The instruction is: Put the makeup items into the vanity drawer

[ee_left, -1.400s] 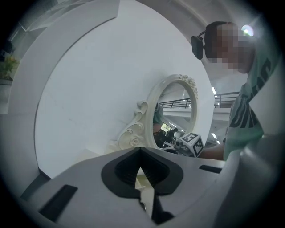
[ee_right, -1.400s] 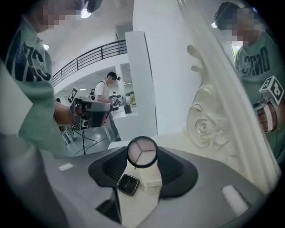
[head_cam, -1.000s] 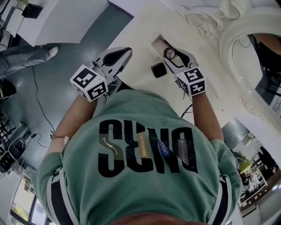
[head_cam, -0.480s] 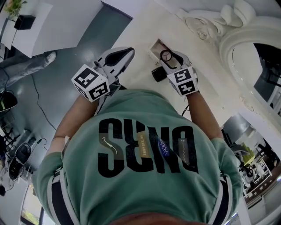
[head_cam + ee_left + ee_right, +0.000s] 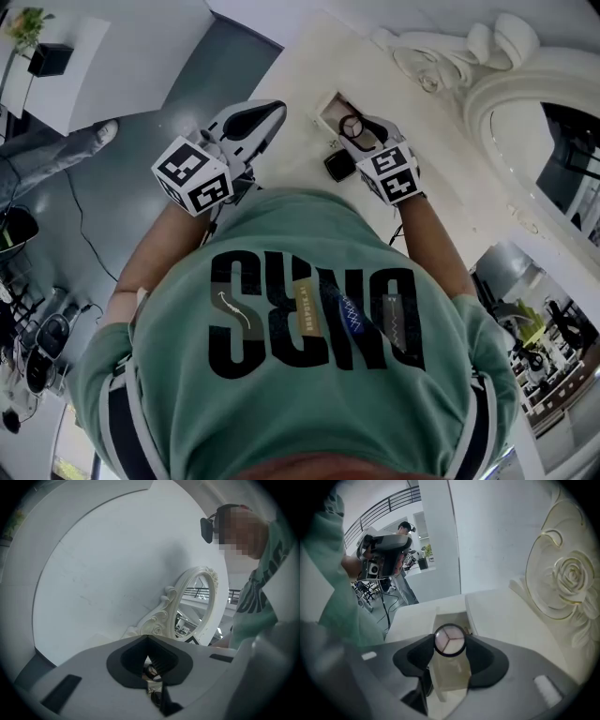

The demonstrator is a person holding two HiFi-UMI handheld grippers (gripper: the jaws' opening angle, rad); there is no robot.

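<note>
Moved: the right gripper (image 5: pixel 361 131) has come in from the mirror side and now hangs over the drawer opening; the left gripper (image 5: pixel 270 112) has kept its place at the vanity's left edge.
Right gripper: jaws closed on the rim of a round compact (image 5: pixel 449 640), its clear lid facing the camera.
Left gripper: jaws pressed together, nothing held, raised above the vanity's edge with grey floor (image 5: pixel 122 216) beneath.
Drawer (image 5: pixel 449 618): open, a narrow pale slot in the vanity top (image 5: pixel 300 66); the round compact sits above it, and the side walls show just outside the compact's rim.
Black square compact (image 5: pixel 339 166): lying on the vanity top just beside the drawer, on the person's side, close under the right gripper.
Open room: bare top runs between the drawer and the carved mirror frame (image 5: pixel 525 84); the left edge of the top drops off near the drawer.
Hidden: the person's green shirt (image 5: pixel 309 337) covers the vanity's near edge; the right jaws cover the drawer's near end.
Cut off: the mirror runs out of the head view at the right.
Unclear: a small dark shape seen through the left jaws' notch cannot be made out.
</note>
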